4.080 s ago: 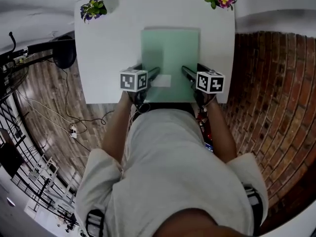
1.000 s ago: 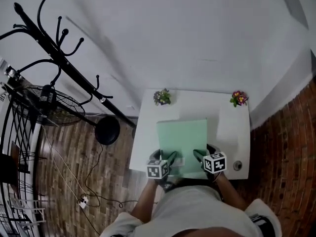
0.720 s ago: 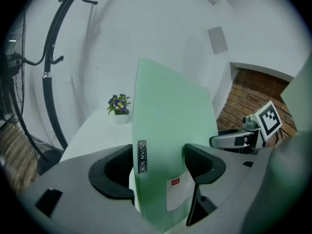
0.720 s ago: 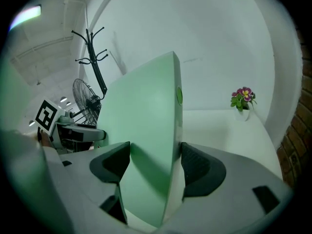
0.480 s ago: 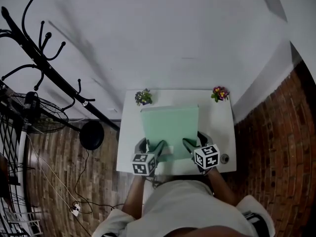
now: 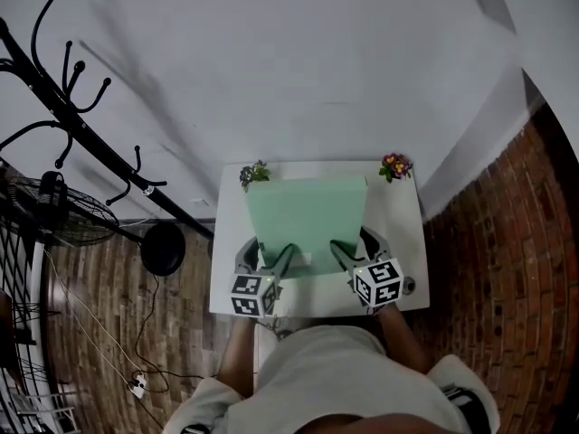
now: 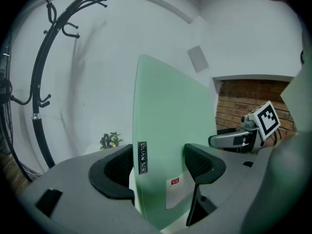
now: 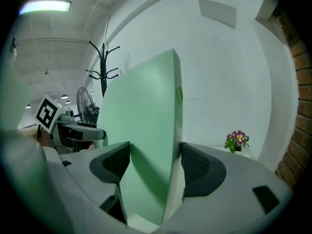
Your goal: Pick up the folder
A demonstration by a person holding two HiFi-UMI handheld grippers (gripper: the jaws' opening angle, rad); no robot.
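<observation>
Table: white rectangular table [image 6: 409, 242] against a plain white wall, lying below the folder.
Folder: pale green, flat, box-like plastic folder [image 6: 308, 208], held over the table by its near edge. Its far edge is tipped up toward the wall, and it looks clear of the tabletop.
Handling: probably stiff and fairly light. The smooth faces could slip, and the broad panel will lever against a grip at one edge.
Hold: best at the two near corners, set wide apart, squeezing across the thickness.
Left gripper [image 7: 158, 165]: clamped on the folder's near left corner, one jaw on each face, beside the spine label.
Right gripper [image 8: 153, 165]: closed on the near right corner in the same way.
Flowers: small purple potted plant [image 6: 254, 174] and small pink one [image 6: 394, 165] at the table's far corners, untouched.
</observation>
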